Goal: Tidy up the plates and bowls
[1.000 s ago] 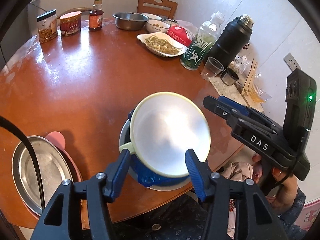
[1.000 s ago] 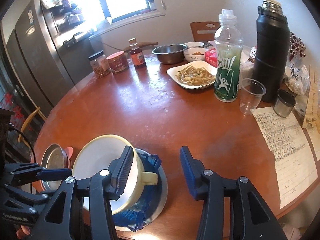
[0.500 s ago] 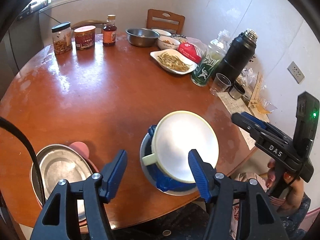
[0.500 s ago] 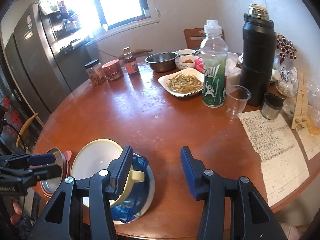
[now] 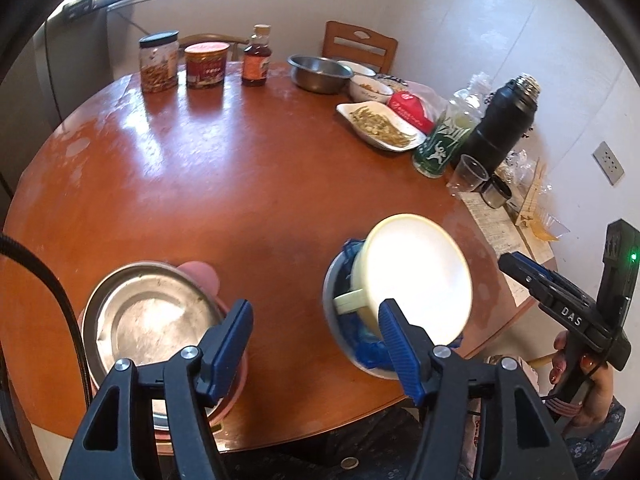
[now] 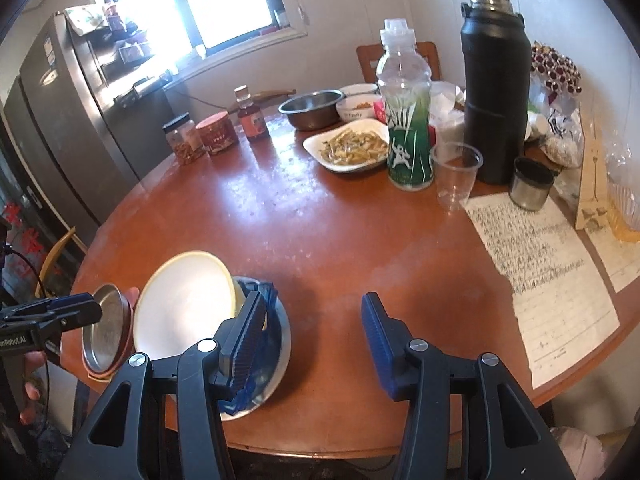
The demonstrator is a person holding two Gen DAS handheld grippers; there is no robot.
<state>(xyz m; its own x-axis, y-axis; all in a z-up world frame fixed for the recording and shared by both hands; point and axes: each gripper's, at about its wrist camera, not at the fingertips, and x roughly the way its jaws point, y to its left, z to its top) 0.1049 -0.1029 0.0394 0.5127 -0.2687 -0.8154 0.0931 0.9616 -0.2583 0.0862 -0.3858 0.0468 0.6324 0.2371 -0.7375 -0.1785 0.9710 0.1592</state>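
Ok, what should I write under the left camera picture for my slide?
Open left gripper hovers between a steel plate and a tilted cream bowl on a round wooden table.

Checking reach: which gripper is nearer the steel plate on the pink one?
Left. The left gripper hangs right beside the steel plate; the right gripper sits beyond the cream bowl.

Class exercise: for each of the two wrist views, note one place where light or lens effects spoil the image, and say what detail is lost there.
Left wrist view: the cream bowl is blown out to white, so its inside surface is unreadable; window glare streaks the table. Right wrist view: the window is overexposed, hiding anything outside; fisheye bending curves the refrigerator and the black thermos near the edges.
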